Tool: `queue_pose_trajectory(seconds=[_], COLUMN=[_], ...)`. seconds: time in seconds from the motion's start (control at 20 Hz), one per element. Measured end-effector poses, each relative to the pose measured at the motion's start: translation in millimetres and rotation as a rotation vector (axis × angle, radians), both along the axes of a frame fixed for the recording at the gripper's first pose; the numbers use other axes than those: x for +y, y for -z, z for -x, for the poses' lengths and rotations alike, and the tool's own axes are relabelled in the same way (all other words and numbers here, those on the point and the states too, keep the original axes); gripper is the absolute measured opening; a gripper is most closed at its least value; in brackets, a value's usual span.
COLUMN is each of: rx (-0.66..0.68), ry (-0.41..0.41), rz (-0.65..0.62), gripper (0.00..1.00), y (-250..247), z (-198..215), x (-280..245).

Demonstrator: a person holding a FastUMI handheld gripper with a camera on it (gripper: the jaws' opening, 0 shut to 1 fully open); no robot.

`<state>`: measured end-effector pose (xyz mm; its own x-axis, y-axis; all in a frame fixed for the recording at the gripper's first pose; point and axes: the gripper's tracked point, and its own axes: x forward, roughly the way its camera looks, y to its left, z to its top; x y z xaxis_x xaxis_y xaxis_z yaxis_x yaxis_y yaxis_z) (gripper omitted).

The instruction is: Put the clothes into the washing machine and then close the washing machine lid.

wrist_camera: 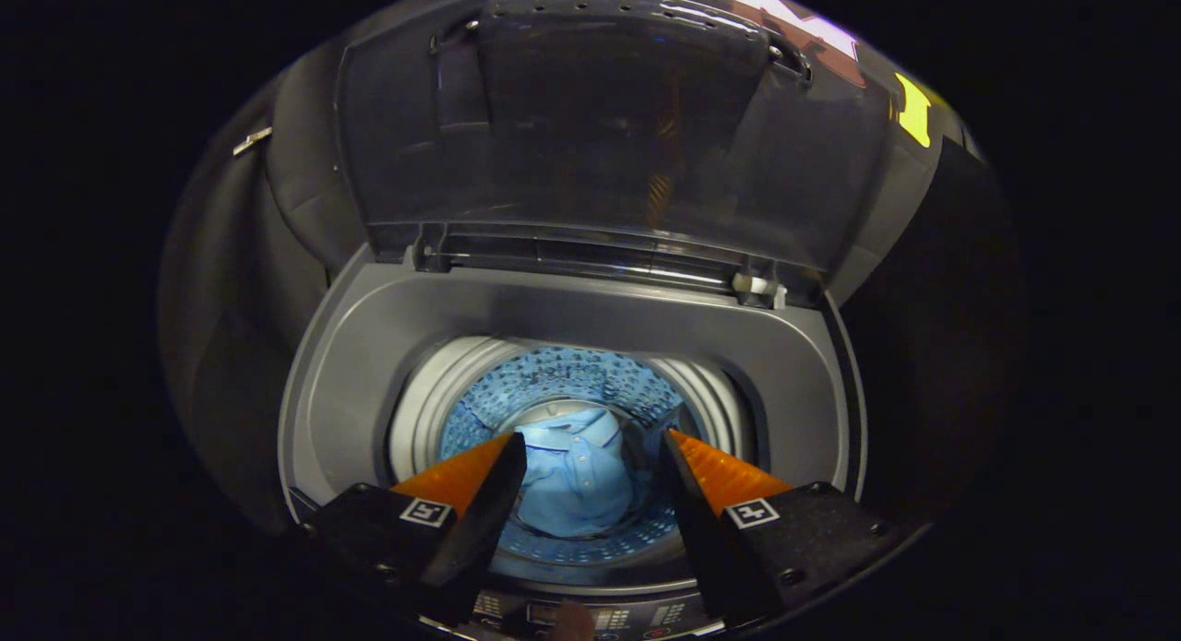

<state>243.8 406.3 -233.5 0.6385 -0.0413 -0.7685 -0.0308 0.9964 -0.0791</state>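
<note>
And there's the light blue shirt (pixel 577 480), crumpled at the bottom of the drum (pixel 554 383), collar and a row of small buttons facing up. It lies well below the tool's fingers and shows through the gap between them. The drum's wall is perforated all round and glows blue, with pale ribbed metal rising above it to the mouth of the tub.

The tool (pixel 590 447) hangs over the opening with its fingers spread wide apart, nothing between them, nothing touched. Each finger carries a small square black-and-white marker on its block; no words on those.

Out from the drum now: the washing machine (pixel 369 383) is a grey top-loader, its broad sloped collar ringing the tub. The lid (pixel 609 124) stands up and open at the far edge of the machine, hinged along the back, a dark see-through panel catching dim reflections. A small pale hinge piece (pixel 758 289) sits at the far right corner of the opening.

At the near edge, just beneath the fingers, lies the control panel (pixel 600 615) with rows of tiny buttons and markings, too small and blurred to read. Dark cloth (pixel 240 254) hangs behind and to the left of the machine.
</note>
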Motion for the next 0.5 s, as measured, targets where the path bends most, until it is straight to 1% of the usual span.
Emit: queue_pose_trajectory(seconds=[0.1, 0.15, 0.3, 0.35, 0.45, 0.5], rx=[-0.004, -0.009, -0.005, -0.004, -0.032, -0.047], ry=[0.000, 0.014, 0.019, 0.007, 0.011, 0.005], rz=[-0.051, -0.069, -0.075, -0.101, -0.131, -0.125], gripper=[0.96, 0.96, 0.98, 0.98, 0.97, 0.97], y=[-0.2, 0.6, -2.2, -3.4, -12.8, -17.9], z=[0.1, -0.2, 3.0, 5.3, 2.4, 2.0], x=[7.6, 9.3, 6.0, 11.4, 14.8, 13.1])
